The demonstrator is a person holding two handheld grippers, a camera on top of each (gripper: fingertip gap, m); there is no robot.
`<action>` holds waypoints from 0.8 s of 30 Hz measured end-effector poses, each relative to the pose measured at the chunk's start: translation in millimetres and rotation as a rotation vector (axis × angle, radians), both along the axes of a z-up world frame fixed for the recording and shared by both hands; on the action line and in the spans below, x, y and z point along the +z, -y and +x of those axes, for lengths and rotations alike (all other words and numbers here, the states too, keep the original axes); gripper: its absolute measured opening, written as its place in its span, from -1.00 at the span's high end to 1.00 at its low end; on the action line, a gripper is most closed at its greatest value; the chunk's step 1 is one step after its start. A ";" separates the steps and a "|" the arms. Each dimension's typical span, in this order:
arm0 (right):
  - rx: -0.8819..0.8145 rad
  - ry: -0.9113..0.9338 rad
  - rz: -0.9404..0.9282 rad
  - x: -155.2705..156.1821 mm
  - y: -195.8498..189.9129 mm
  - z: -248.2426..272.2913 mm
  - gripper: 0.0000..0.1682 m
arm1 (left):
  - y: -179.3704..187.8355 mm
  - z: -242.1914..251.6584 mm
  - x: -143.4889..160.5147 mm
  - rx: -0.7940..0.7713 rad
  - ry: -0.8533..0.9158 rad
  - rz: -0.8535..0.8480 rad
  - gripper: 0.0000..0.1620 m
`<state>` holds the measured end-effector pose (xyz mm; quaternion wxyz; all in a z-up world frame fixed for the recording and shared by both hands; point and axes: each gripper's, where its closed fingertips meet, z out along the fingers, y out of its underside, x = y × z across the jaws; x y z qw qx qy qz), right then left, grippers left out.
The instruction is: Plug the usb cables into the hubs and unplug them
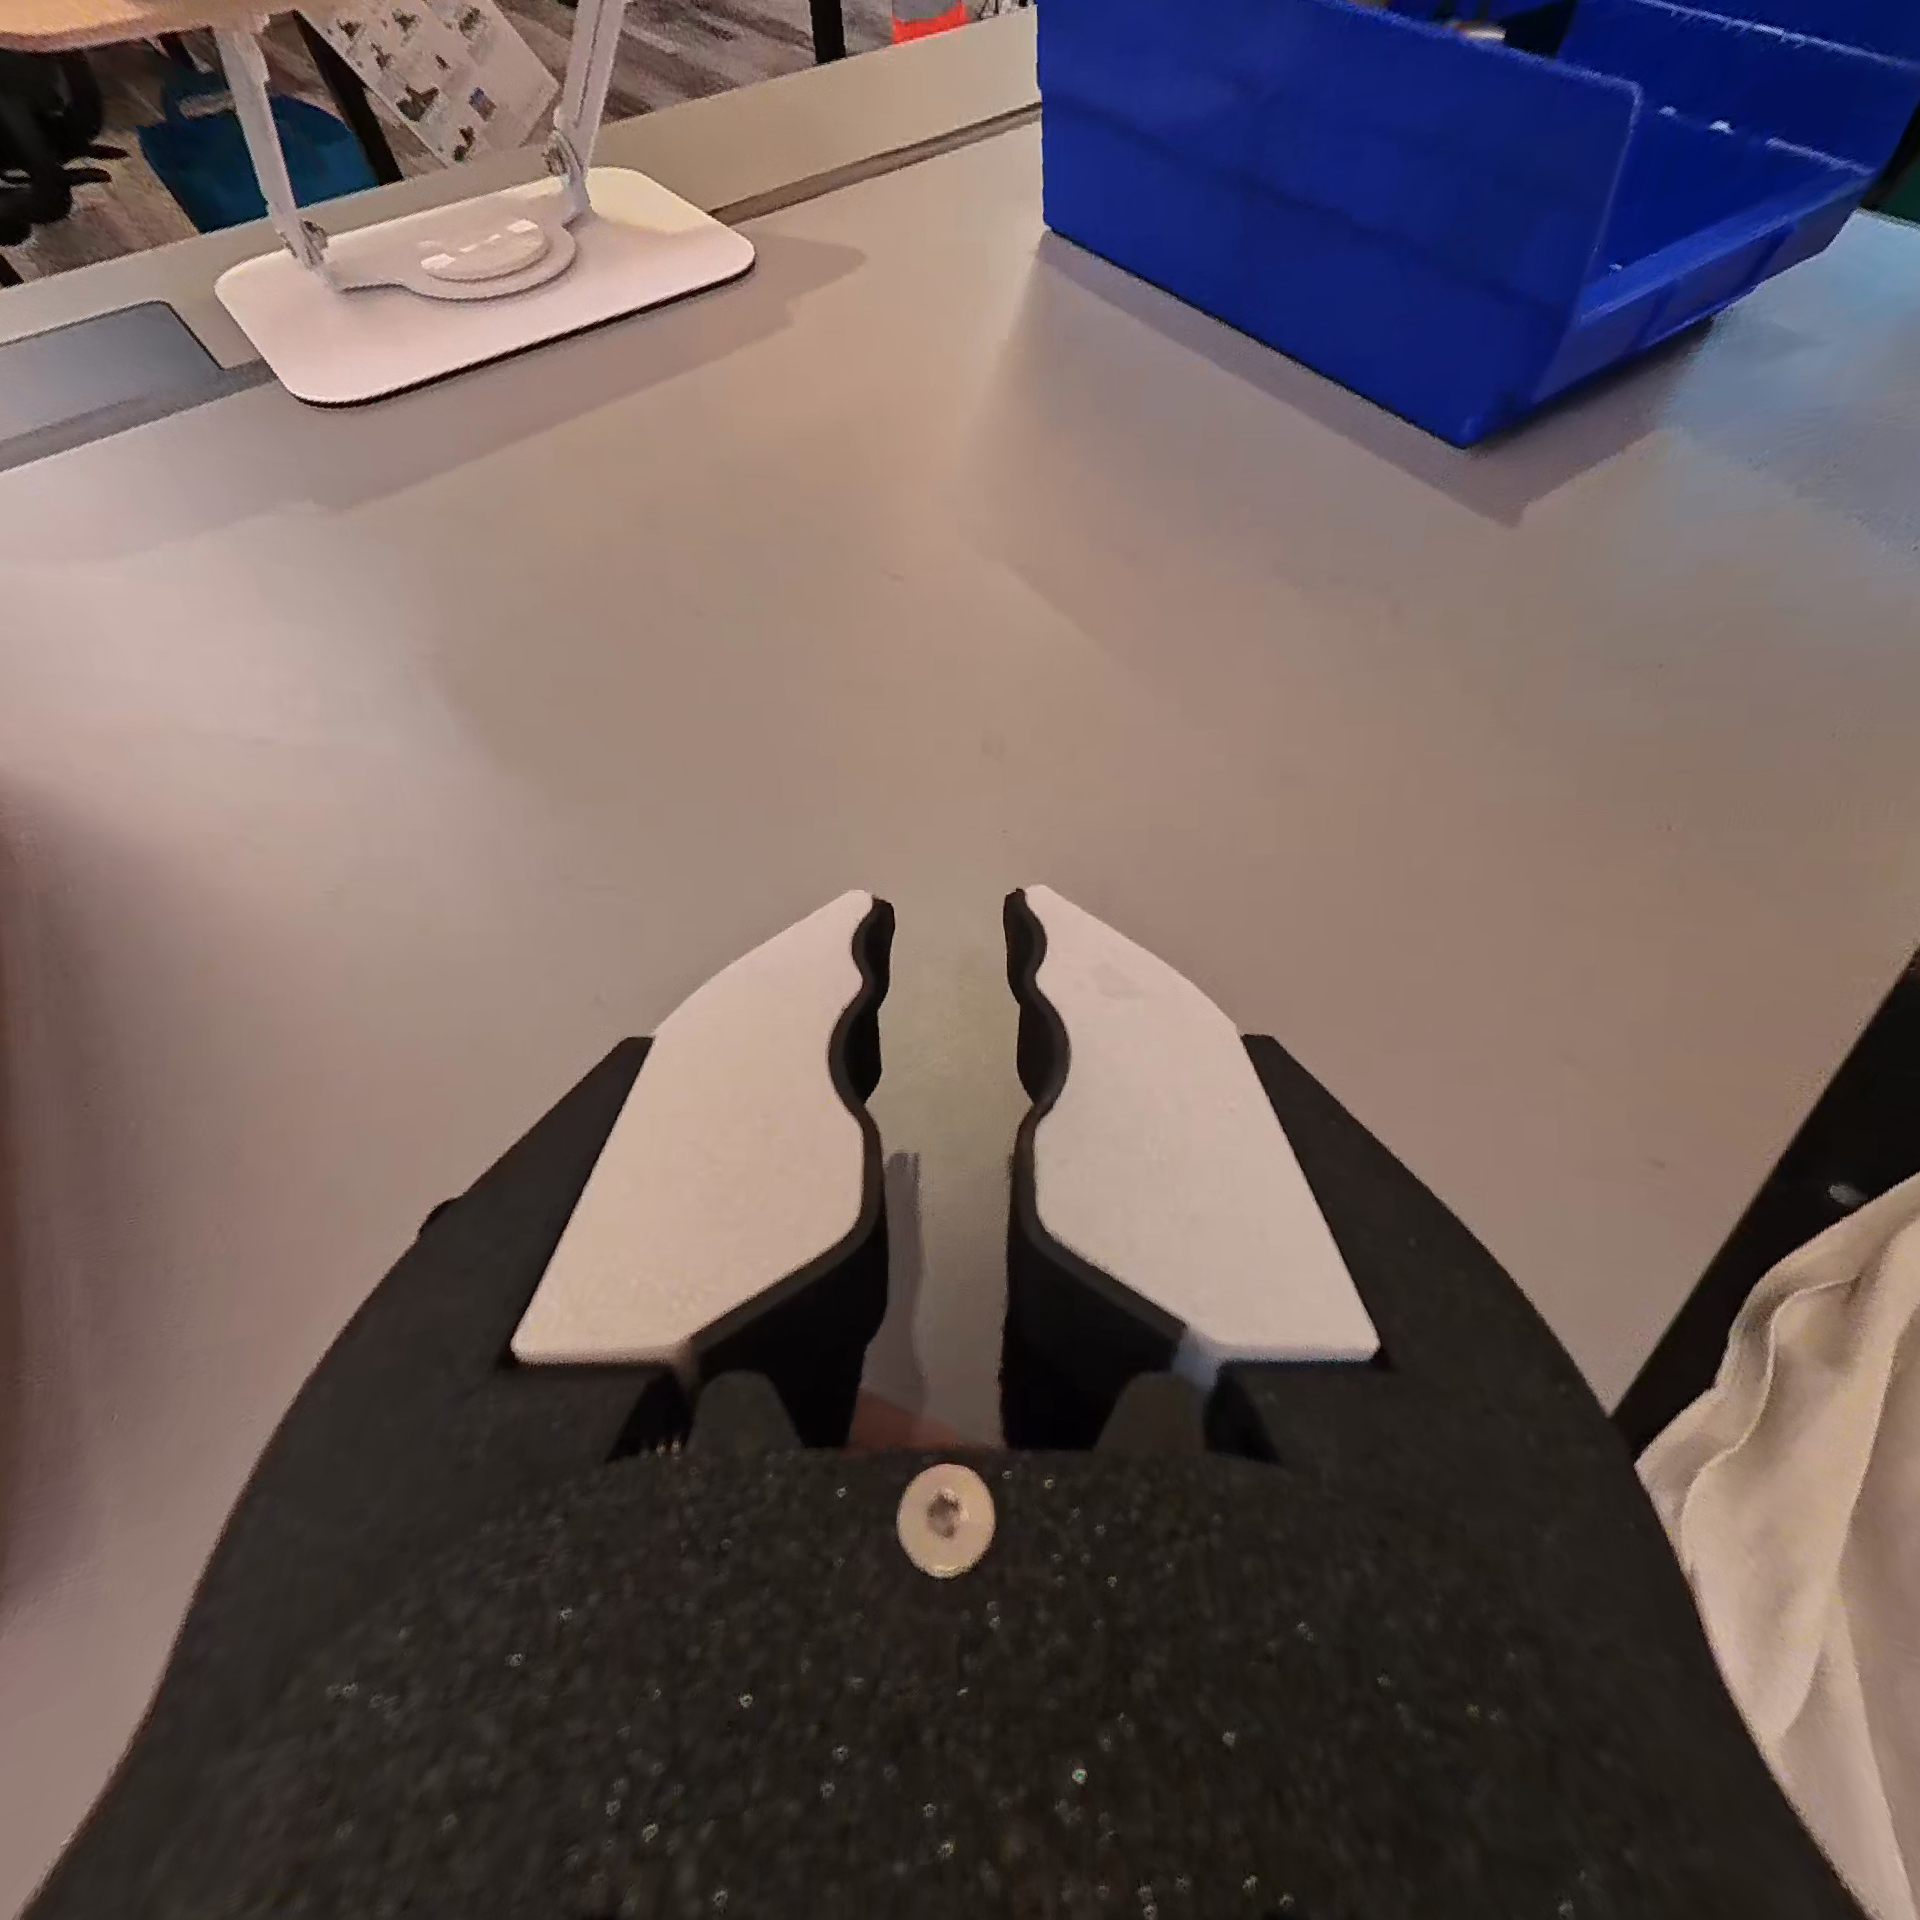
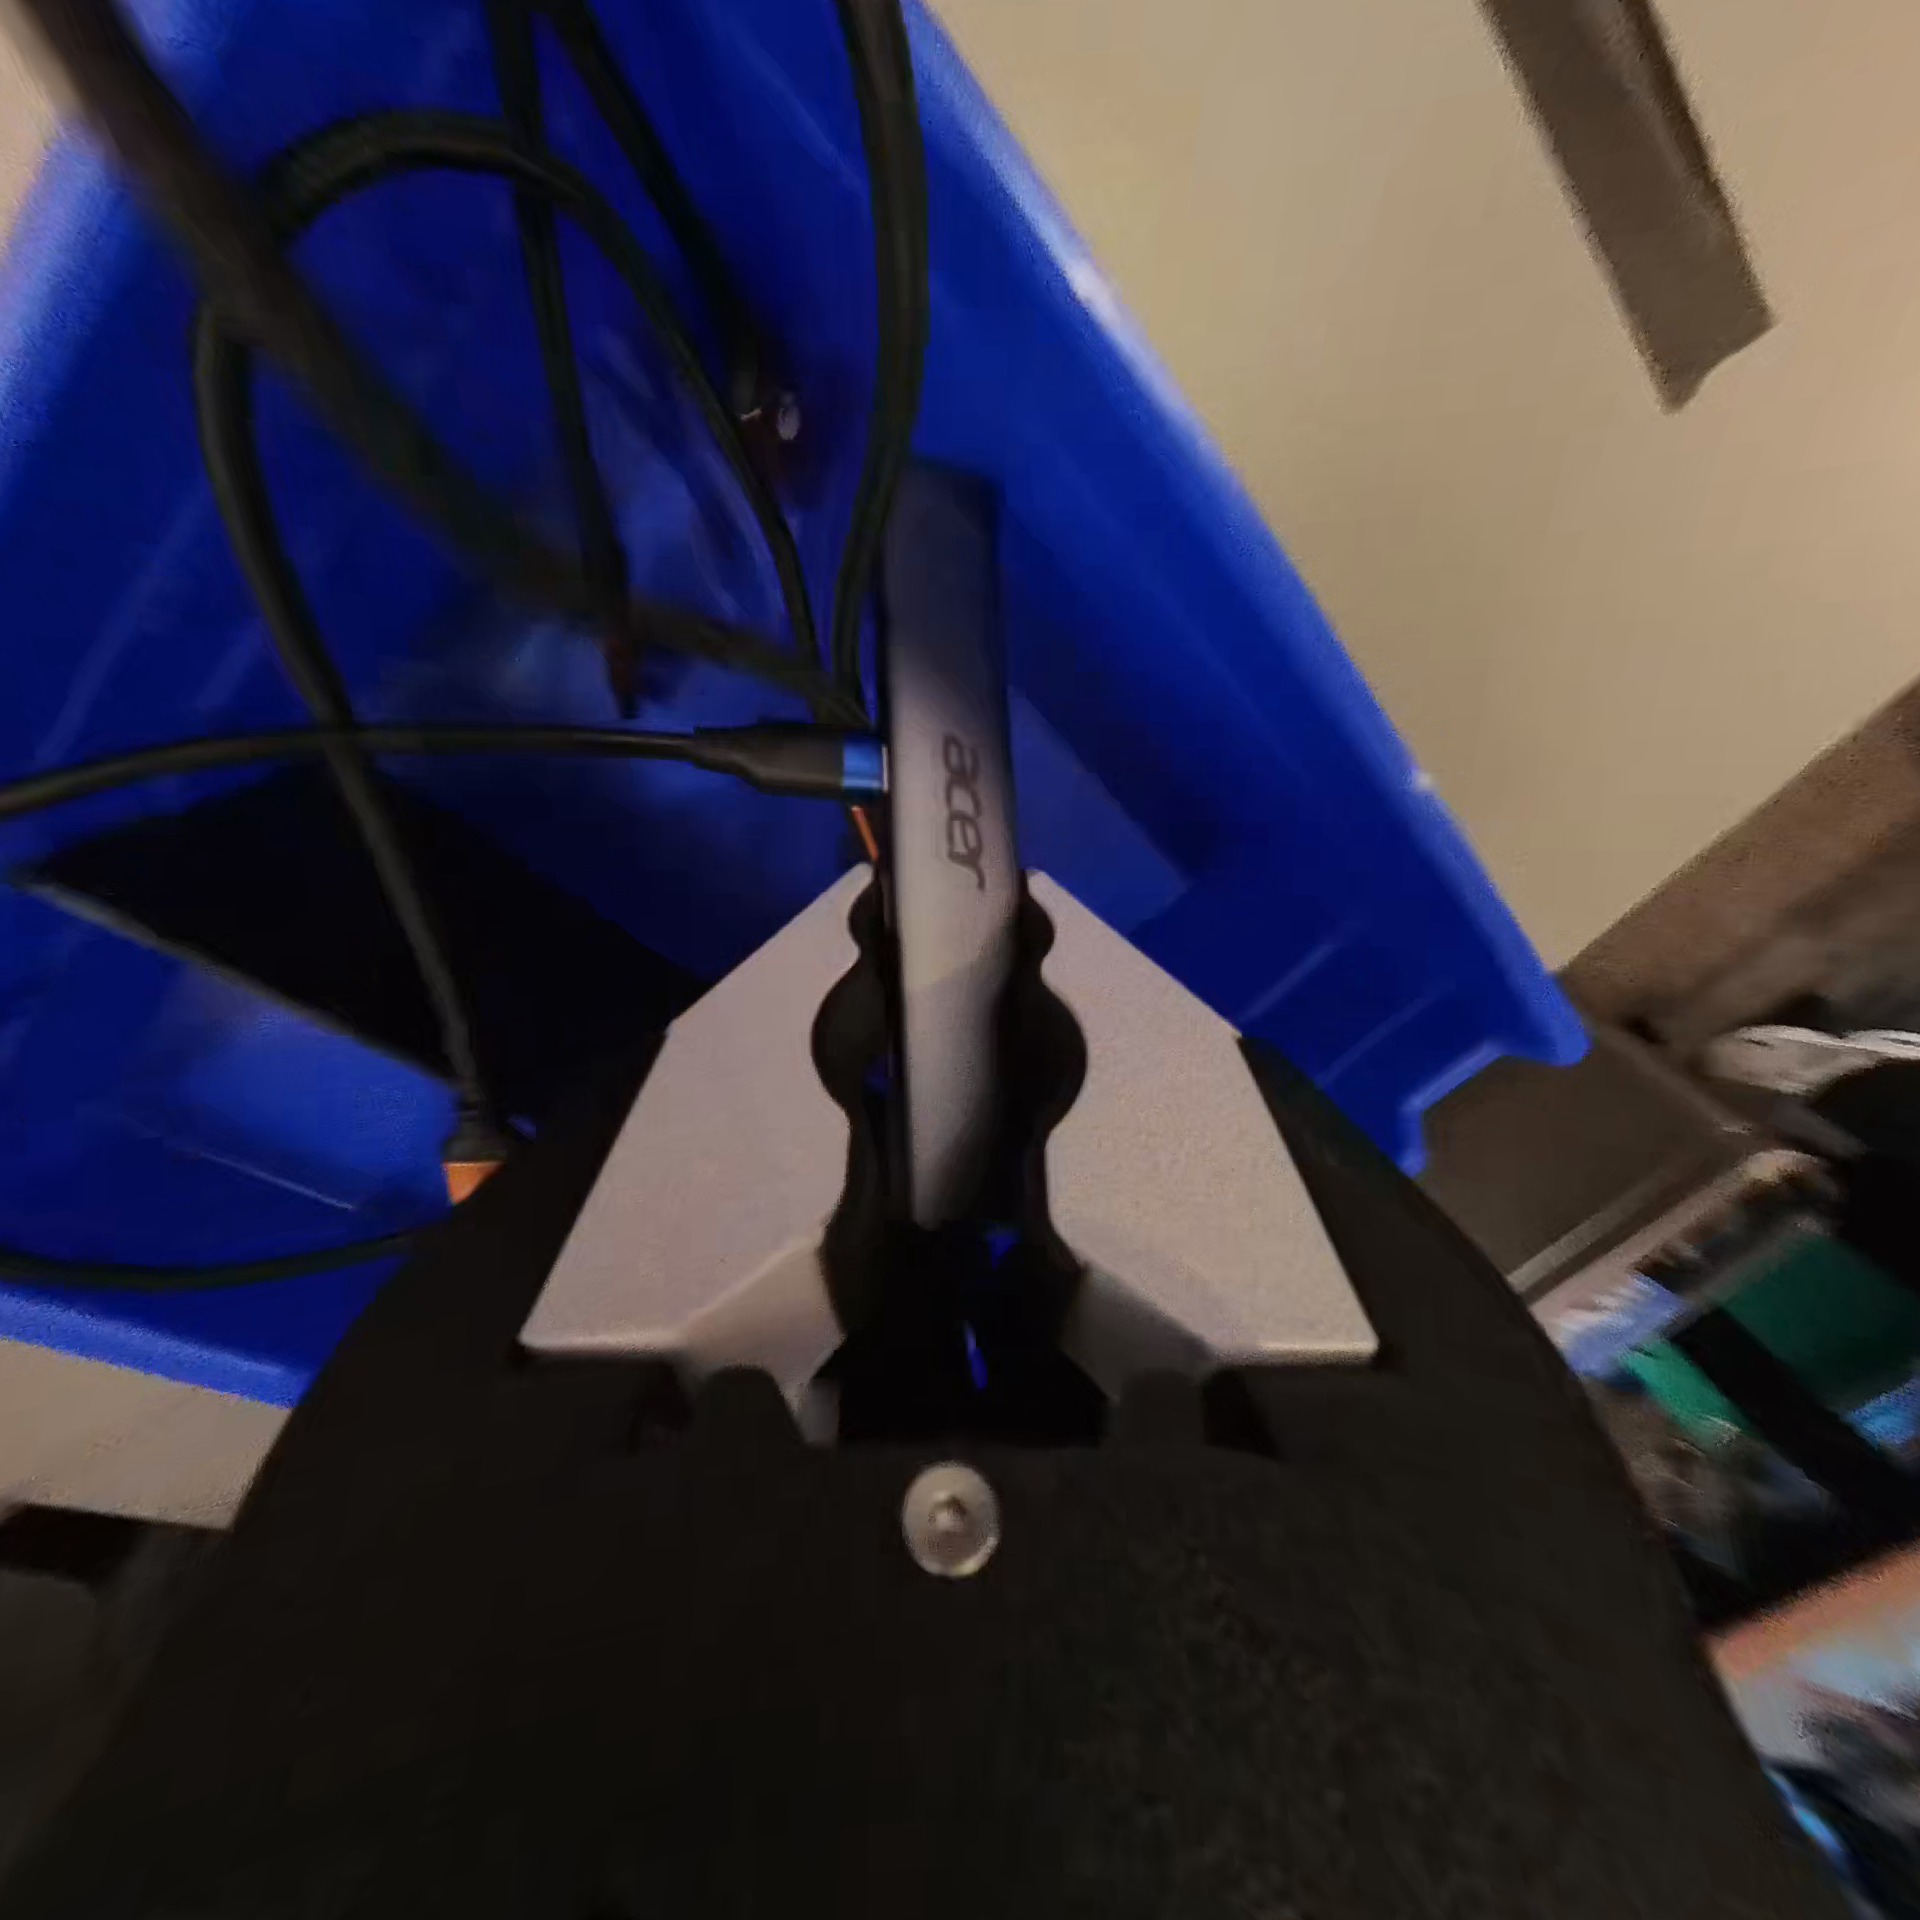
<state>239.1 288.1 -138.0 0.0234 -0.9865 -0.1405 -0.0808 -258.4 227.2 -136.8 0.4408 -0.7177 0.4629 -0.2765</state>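
**Left gripper idle over the table, right gripper clamped on a grey hub above the blue bin**

Starting on the left: the left gripper (image 1: 945, 914) hovers low over the grey table (image 1: 1039, 644), its jaws parted by a narrow gap with nothing between them. It grips nothing and touches nothing. Ahead and off to its left sits a white stand (image 1: 488, 291) near the far edge. Ahead and to its right, well apart from the fingers, is the blue bin (image 1: 1351, 208), with a divider wall inside it. A pale cloth (image 1: 1808, 1507) shows at the near right edge.

Moving right: the right gripper (image 2: 951, 904) is clenched on a slim grey hub (image 2: 951, 810), a flat bar bearing a printed mark. The hub's long axis runs straight out along the fingers, its near end buried between the jaws and its far end pointing away, towards the bin's interior. Both pads press its flat sides. A black cable (image 2: 416, 740) with a blue-collared plug (image 2: 862, 771) enters the hub's left edge just beyond the fingertips and trails off left; more black cables (image 2: 894, 312) hang in loops above and to the left. Behind it all is the blue bin (image 2: 1195, 675). This view is blurred, so I cannot tell whether the hub is touching the bin or is clear of it.

So the hub lies with the right gripper, and the left is well away from it.
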 end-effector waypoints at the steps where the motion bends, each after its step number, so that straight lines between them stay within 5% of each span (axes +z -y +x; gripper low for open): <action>1: 0.015 0.031 -0.029 -2.2 -4.3 1.3 0.77 | 0.1 0.7 -0.6 -0.002 -0.001 -0.002 0.74; 4: 0.044 0.089 -0.091 -9.6 -15.0 2.8 0.75 | 0.0 0.2 -3.6 -0.007 -0.012 0.002 0.74; 9: 0.061 0.125 -0.060 -7.3 -28.3 10.7 0.43 | -3.0 -10.0 -6.5 0.014 -0.019 0.004 0.74; 14: 0.008 -0.007 -0.058 56.4 -21.3 -1.8 0.26 | -6.0 -19.4 -2.6 0.031 0.011 -0.023 0.73; 19: 0.048 0.067 0.001 115.1 -26.9 -27.0 0.34 | -6.4 -21.8 2.0 0.039 0.032 -0.022 0.73; 24: 0.165 -0.071 0.146 121.0 -47.7 -130.9 0.38 | -4.4 -21.1 3.0 0.040 0.030 -0.012 0.72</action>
